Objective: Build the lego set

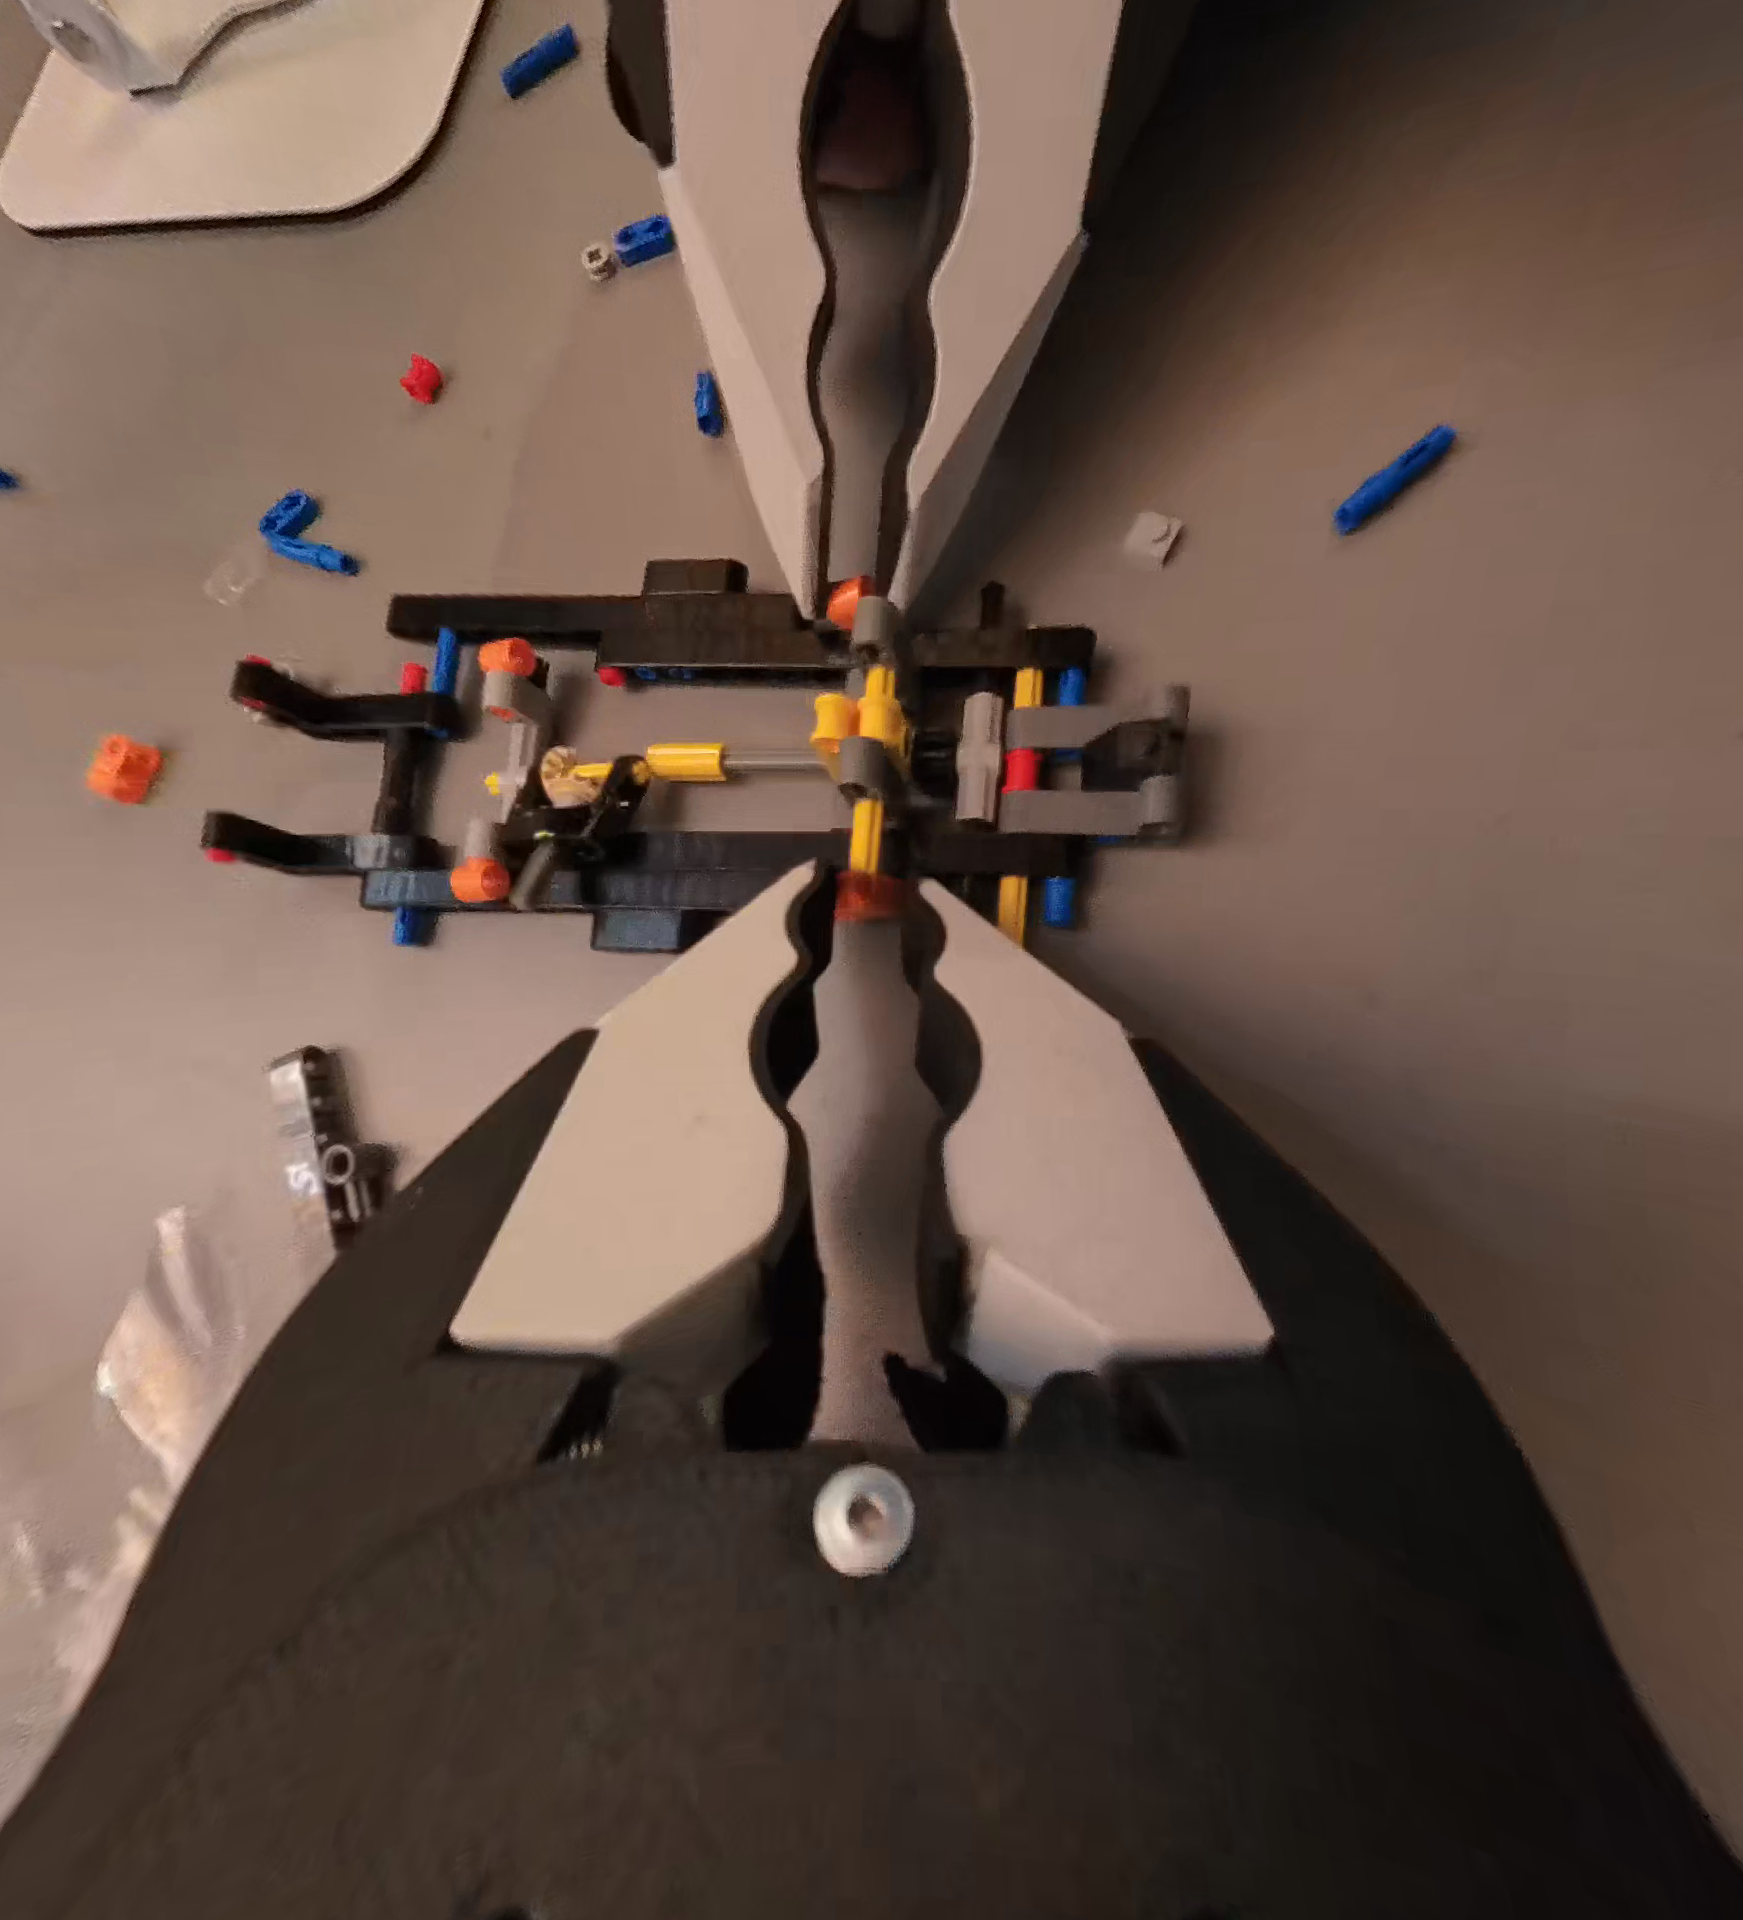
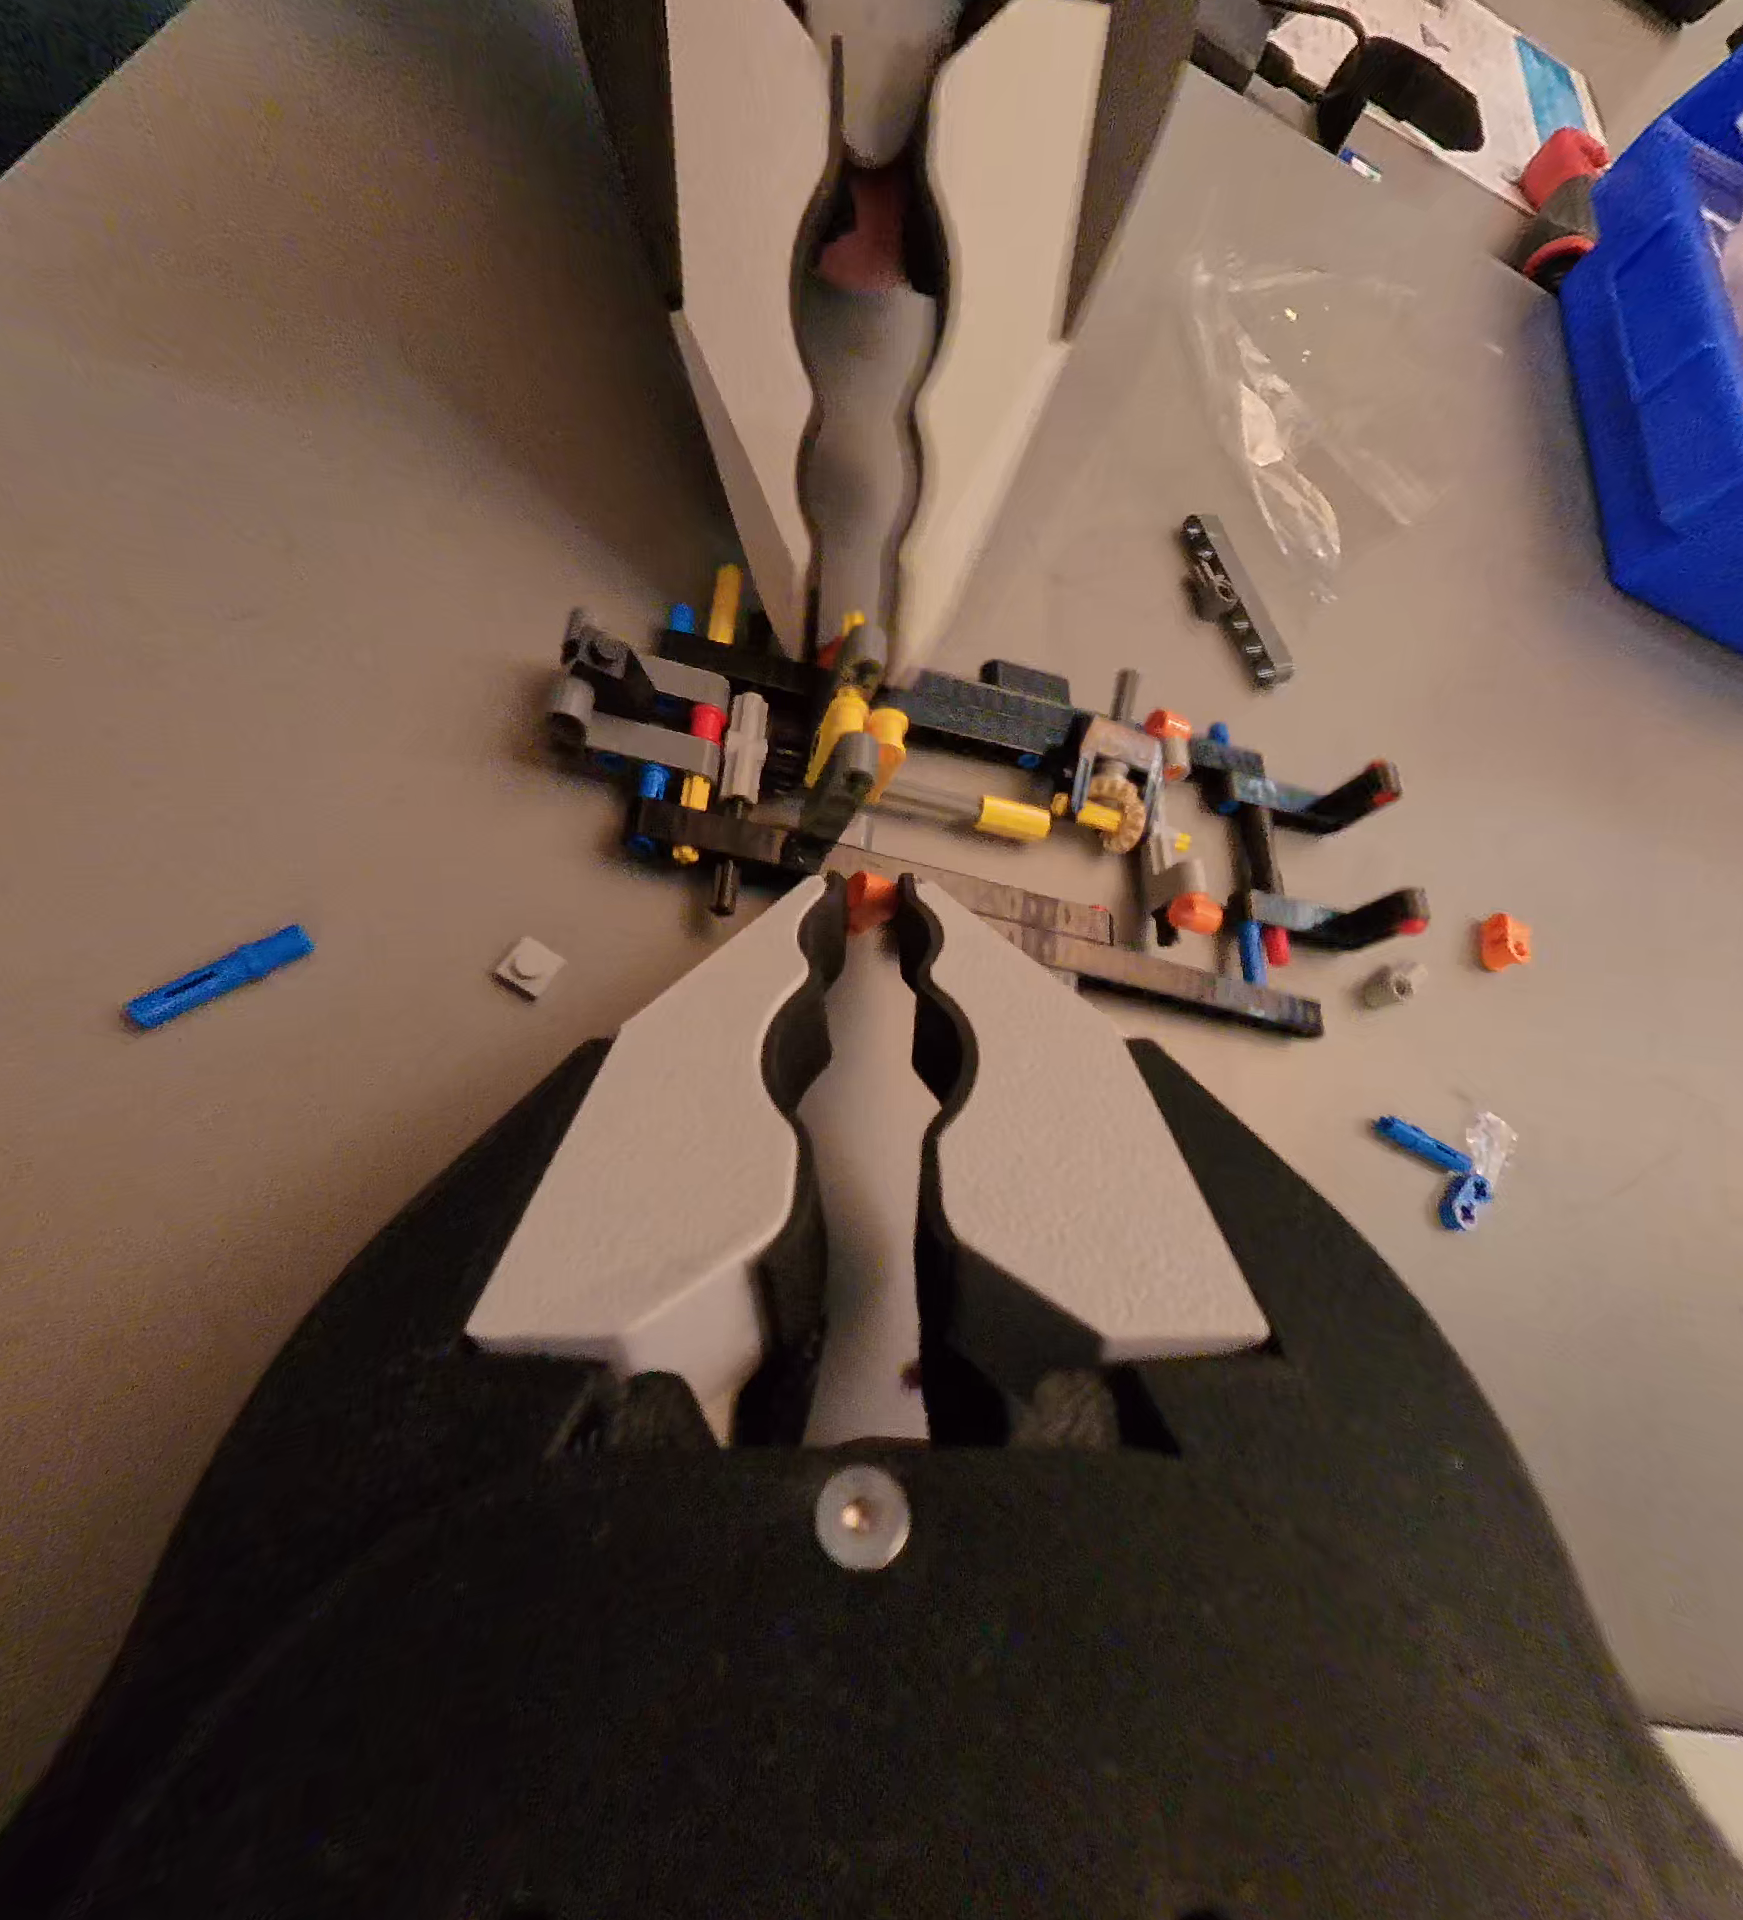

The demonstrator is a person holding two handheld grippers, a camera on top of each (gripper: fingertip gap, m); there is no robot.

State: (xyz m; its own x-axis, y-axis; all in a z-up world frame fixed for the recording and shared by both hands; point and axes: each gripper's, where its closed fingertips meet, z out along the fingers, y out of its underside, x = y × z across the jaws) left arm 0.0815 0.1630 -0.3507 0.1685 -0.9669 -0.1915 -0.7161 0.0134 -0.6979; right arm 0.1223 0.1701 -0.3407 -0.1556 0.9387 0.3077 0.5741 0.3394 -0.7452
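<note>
On the grey table (image 1: 1469, 831), a light, rigid but easily dislodged Lego chassis (image 1: 701, 769) is shown. Each orange bush (image 1: 862, 896) on its yellow cross axle (image 1: 872, 748) is pinched by nearly closed tongs: left gripper (image 1: 865, 883), right gripper (image 2: 867, 894). Grasping is best done at the black side beams (image 1: 576, 618).

Nothing is reading clearly: white markings are showing on a black strip (image 1: 321, 1143) beside the clear bags, and print is showing on a paper sheet (image 2: 1469, 73) near the blue bin, both too blurred
</note>
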